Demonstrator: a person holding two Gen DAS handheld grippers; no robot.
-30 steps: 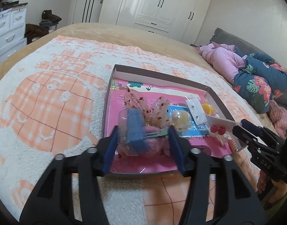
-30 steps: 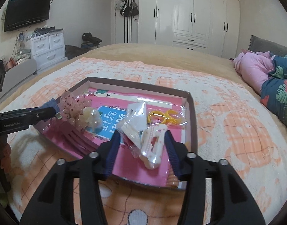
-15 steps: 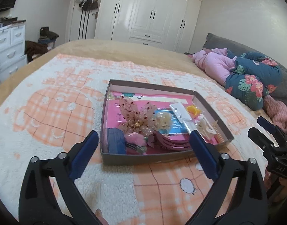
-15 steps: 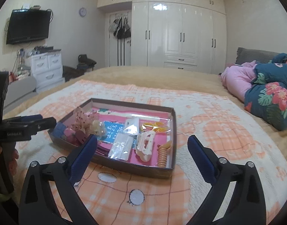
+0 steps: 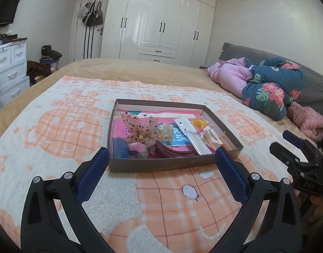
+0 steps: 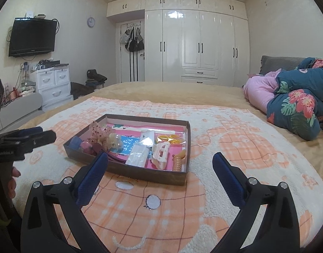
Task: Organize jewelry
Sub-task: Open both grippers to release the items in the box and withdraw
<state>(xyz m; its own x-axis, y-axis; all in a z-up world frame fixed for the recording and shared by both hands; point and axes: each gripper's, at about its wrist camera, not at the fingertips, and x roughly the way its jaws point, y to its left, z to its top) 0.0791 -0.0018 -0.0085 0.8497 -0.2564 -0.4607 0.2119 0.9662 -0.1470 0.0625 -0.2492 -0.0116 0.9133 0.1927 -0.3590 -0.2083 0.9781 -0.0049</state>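
Note:
A shallow brown box (image 5: 161, 164) (image 6: 144, 174) sits on the orange-and-white blanket. It holds a pink sheer bow (image 5: 140, 129) (image 6: 99, 133), a blue item (image 5: 120, 148), dark red headbands (image 5: 172, 150), clear packets (image 5: 193, 135) (image 6: 140, 154), yellow rings (image 5: 198, 123) (image 6: 170, 138), a white hair claw (image 6: 161, 155) and an orange spiral tie (image 6: 179, 161). My left gripper (image 5: 161, 168) is open and empty, just in front of the box. My right gripper (image 6: 160, 174) is open and empty, in front of the box's near right side.
The blanket (image 5: 56, 130) covers a beige bed. Pink and floral bedding (image 5: 267, 88) lies at the right. A white wardrobe (image 6: 195, 44), white drawers (image 6: 54, 86) and a wall TV (image 6: 31, 37) stand behind.
Both grippers opened, released the items into the box, and pulled back and up from it. The blue item and white claw now lie in the box.

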